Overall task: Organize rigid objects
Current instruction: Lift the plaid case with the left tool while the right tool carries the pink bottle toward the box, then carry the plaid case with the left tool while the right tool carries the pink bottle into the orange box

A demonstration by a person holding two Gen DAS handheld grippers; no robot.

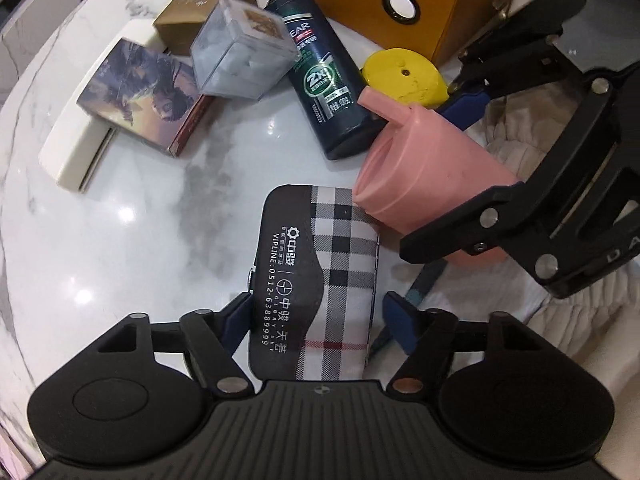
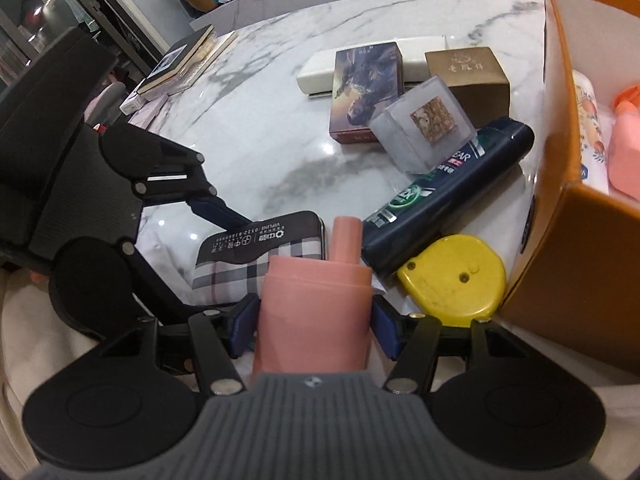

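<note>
My left gripper straddles a flat plaid-and-black case on the marble table; the left pad touches it, the right pad stands a little off, so the jaws are open. The case also shows in the right wrist view. My right gripper is shut on a pink bottle with a spout; the bottle shows in the left wrist view, just right of the case.
A dark shampoo bottle, a yellow tape measure, a clear cube box, a gold box, a picture box and a white case lie on the table. An orange box stands right, holding bottles. Books lie far left.
</note>
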